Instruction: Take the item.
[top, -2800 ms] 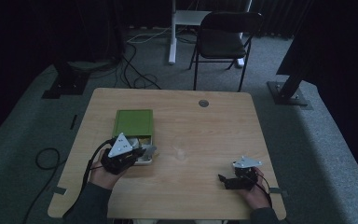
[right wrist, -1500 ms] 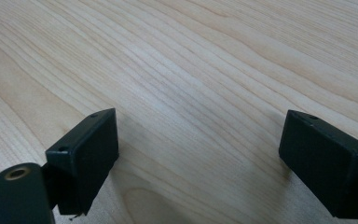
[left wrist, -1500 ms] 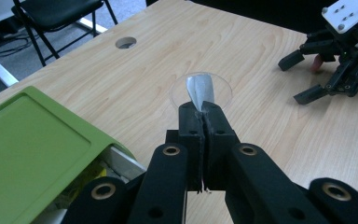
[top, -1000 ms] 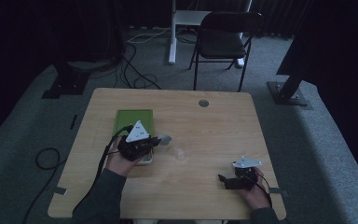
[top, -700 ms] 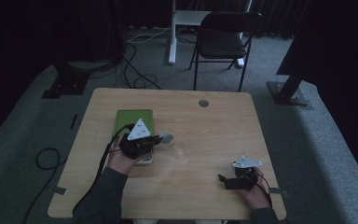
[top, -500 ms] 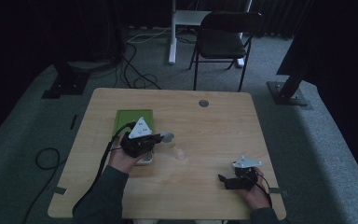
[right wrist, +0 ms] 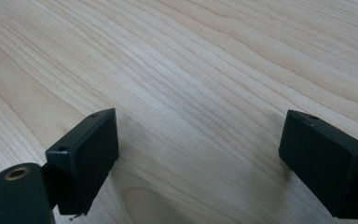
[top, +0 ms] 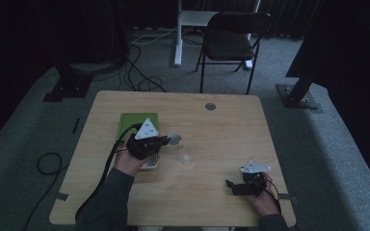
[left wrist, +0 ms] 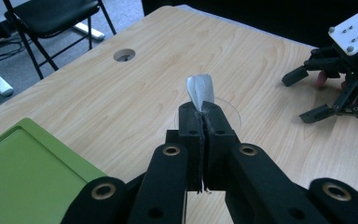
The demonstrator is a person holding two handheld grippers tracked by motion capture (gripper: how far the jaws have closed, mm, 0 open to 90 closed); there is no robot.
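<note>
Bare wooden bench (top: 221,130) ahead of and between both claws, wide open. Green tray (left wrist: 23,172) flat just left of the left claw (left wrist: 203,109). Right claw (right wrist: 198,154) spread wide, low over bare wood near the bench's front edge. Left claw clamped on grey foil piece (left wrist: 199,88), long axis pointing straight ahead beyond the tips.

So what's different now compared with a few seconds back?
The left gripper, shut on a small grey piece, has moved forward from the near table edge, beside the green tray. The right gripper stayed open, resting near the table's front edge.
</note>
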